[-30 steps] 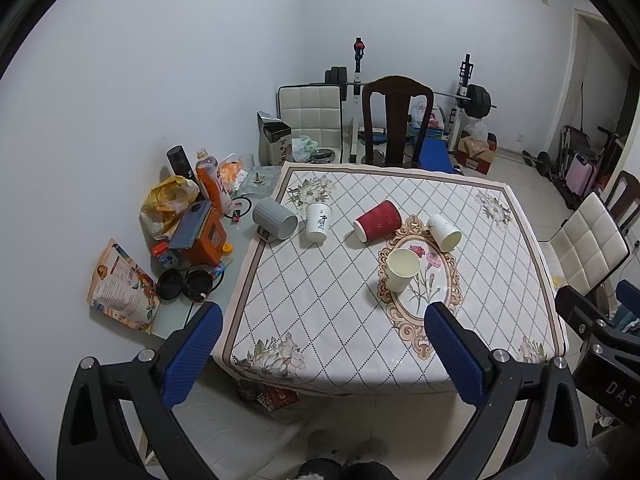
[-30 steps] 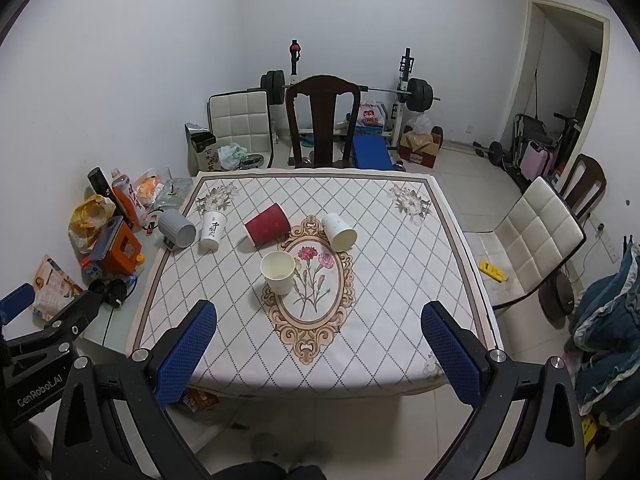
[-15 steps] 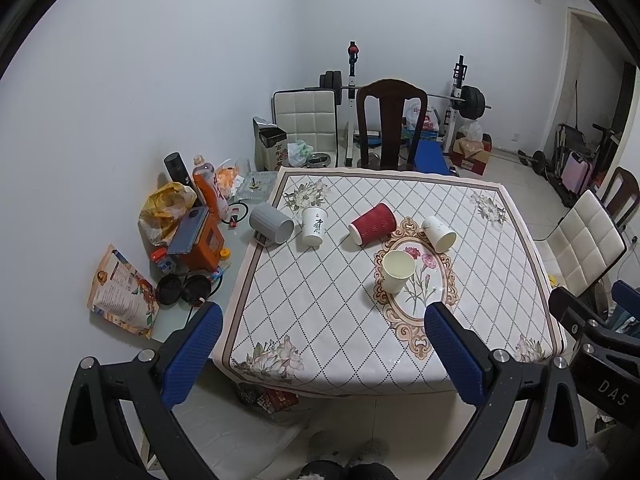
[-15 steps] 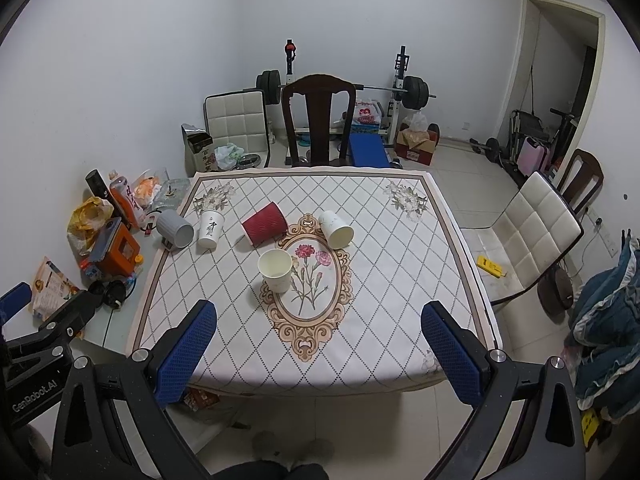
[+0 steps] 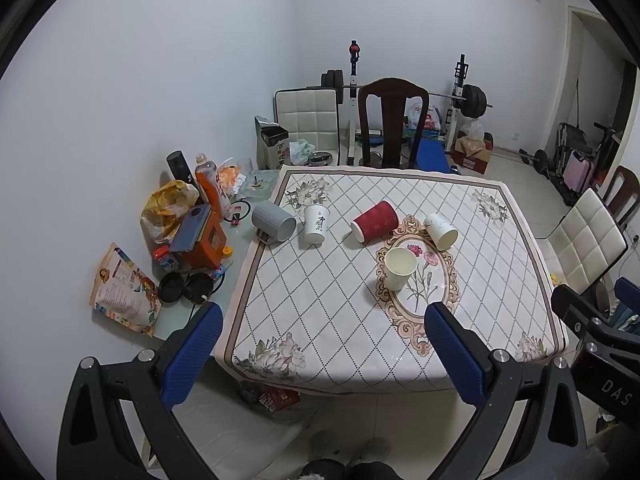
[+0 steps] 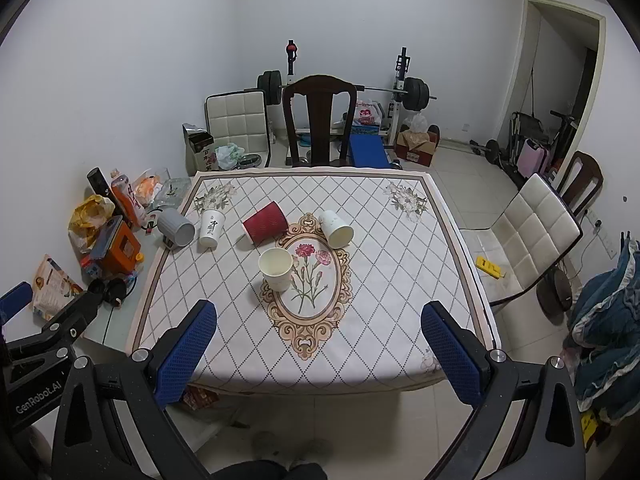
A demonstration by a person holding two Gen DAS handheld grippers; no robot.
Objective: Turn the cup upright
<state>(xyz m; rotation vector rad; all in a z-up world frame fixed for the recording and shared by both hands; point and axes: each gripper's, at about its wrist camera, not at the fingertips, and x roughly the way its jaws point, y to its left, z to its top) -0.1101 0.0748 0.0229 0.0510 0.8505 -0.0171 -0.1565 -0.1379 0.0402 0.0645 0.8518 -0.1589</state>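
I hold both the left tongs (image 5: 320,344) and right tongs (image 6: 320,344) released, short of the surface (image 6: 400,280). On the surface's oval medallion (image 6: 308,292) stands an empty cream cup (image 6: 275,269); beyond it the red cup (image 6: 265,224) lies sideways.

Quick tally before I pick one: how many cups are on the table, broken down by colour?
White or cream paper cups: 3 (printed cup, open cup, tipped cup)
Red ribbed cup: 1
Grey cup: 1, on its side at the table's left edge
Total: 5
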